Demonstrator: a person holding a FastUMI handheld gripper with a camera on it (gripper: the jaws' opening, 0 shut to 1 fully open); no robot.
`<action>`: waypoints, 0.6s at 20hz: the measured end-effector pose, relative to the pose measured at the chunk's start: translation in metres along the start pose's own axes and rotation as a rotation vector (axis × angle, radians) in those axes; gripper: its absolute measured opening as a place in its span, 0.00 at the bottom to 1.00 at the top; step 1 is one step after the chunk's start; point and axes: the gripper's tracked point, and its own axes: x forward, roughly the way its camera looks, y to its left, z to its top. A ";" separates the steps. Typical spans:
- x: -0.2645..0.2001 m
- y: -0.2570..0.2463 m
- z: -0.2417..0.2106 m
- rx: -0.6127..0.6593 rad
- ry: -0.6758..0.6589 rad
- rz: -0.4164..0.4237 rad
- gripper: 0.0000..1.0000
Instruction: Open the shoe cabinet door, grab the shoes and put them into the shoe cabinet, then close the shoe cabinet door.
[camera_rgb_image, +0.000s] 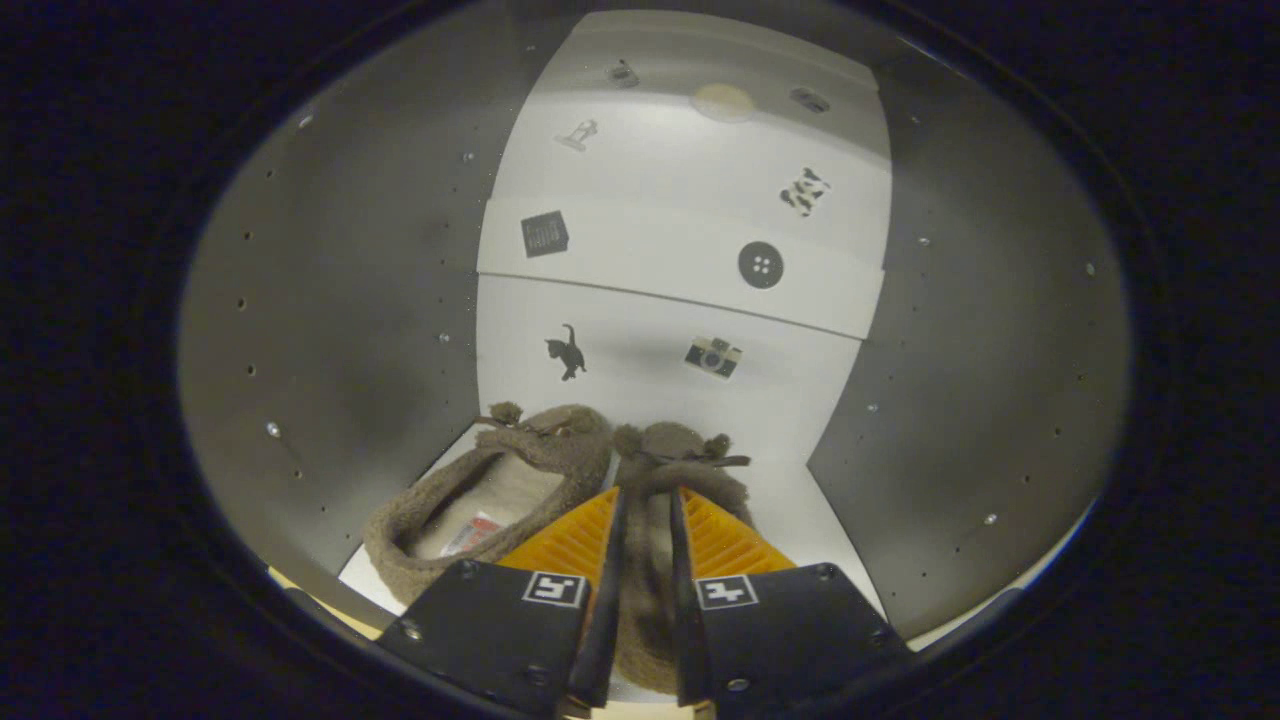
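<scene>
1. Gripper (645, 520): fingers drawn close, pinching the collar wall of the right slipper (690, 465) between them; both pads appear to press on the fuzzy fabric.
2. Right slipper: brown, fleecy, small bow at the toe; toe points toward the back panel (660, 350) of the cabinet. Whether its sole rests fully on the shelf (810, 530) cannot be told.
3. Left slipper (490, 500): same make, lying on the shelf just left of the fingers, touching or nearly touching its partner at the toe; a label shows on its insole.
4. Shoe cabinet: grey side walls (330, 350) either side, pierced with rows of peg holes; white back panel carrying small stickers (cat, camera, button and others).
5. Step in hand, by judgement: placing the second shoe inside; door already open.
6. Next move calls for: settling the slipper flat beside its partner, spreading the fingers, drawing straight back clear of both shoes, then closing the door.
</scene>
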 end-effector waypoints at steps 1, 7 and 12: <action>-0.007 -0.007 0.001 0.011 -0.013 -0.018 0.33; -0.072 -0.016 0.001 0.104 -0.070 0.030 0.57; -0.155 -0.014 -0.001 0.151 -0.144 0.075 1.00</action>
